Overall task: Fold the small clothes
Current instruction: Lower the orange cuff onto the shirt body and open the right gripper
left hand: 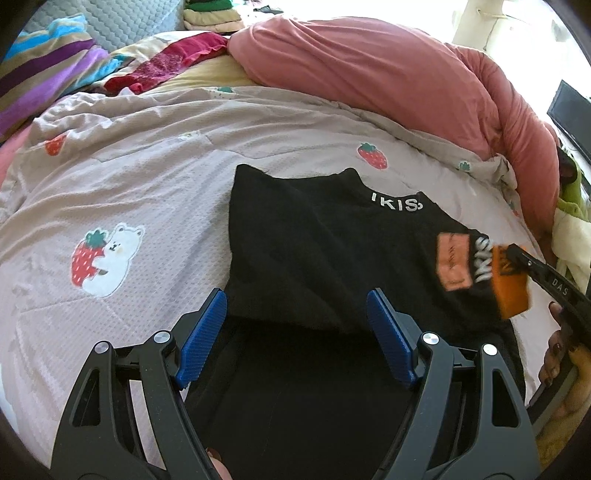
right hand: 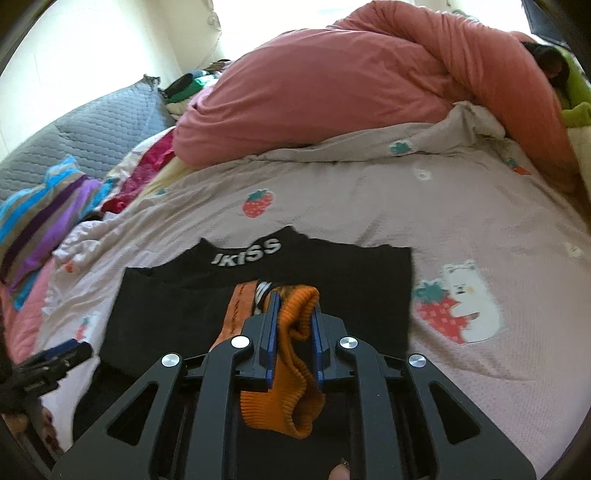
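A black sweater (left hand: 314, 240) lies flat on the strawberry-print quilt (left hand: 129, 177), its collar with white letters (left hand: 397, 203) toward the far side. My left gripper (left hand: 295, 299) is open, low over the sweater's near left part, with black cloth under its spread blue pads but nothing gripped. My right gripper (right hand: 295, 299) is shut on the orange ribbed cuff (right hand: 291, 369) of a sleeve, holding it over the sweater's body (right hand: 166, 314). In the left wrist view the cuff (left hand: 511, 291) and right gripper (left hand: 513, 254) appear at the right edge. The left gripper (right hand: 62, 354) shows at the lower left of the right wrist view.
A bulky pink duvet (left hand: 369, 74) is heaped along the far side of the bed. Striped and red clothes (left hand: 44, 74) are piled at the far left, with a folded stack (left hand: 210, 18) behind them. A grey quilted pad (right hand: 92, 129) lies at the far left, green cloth (right hand: 576, 96) at the far right.
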The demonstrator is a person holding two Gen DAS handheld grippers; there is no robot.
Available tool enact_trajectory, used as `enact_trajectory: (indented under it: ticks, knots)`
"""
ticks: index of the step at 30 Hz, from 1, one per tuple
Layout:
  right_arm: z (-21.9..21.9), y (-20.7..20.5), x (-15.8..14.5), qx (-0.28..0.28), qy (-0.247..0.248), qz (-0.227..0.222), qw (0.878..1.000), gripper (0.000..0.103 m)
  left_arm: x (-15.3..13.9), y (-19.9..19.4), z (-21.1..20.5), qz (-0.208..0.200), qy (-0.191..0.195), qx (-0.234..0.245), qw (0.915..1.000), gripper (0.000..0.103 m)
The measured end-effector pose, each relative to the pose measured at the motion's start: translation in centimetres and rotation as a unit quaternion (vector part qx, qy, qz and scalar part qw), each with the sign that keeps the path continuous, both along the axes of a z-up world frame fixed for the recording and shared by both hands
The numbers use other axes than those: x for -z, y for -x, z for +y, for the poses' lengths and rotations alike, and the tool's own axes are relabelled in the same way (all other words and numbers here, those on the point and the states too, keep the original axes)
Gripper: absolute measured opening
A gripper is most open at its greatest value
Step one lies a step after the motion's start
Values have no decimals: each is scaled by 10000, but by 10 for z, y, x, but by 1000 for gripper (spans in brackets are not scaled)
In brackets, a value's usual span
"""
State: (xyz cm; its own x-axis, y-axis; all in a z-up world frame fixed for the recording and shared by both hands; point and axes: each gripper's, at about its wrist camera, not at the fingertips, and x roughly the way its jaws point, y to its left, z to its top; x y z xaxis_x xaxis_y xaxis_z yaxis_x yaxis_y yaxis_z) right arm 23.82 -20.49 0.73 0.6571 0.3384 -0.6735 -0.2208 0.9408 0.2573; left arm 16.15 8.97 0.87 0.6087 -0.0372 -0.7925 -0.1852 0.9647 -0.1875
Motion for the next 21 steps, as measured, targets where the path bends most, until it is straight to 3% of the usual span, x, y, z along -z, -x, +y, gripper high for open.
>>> enact_trajectory:
  ticks: [4, 7, 9, 12, 21]
  knots:
    - [-9, -3, 2, 147, -12, 19, 9999, 17, 0, -9, -3, 15, -50, 89, 9999, 70]
    - [-11, -3, 5, 136, 2, 66, 9999, 25, 2, -17, -6, 47, -81, 166, 9998, 70]
    - [-9, -2, 7, 47, 26, 95, 9999, 26, 5, -22, -8, 76, -97, 200, 9997, 70]
    - [0, 1, 11, -124, 158, 129, 9997, 26, 11, -30, -11, 165, -102, 277, 9994, 62]
    - [46, 12, 22, -802, 622, 178, 9947, 26, 37, -47, -15, 610, -172, 513, 9967, 57]
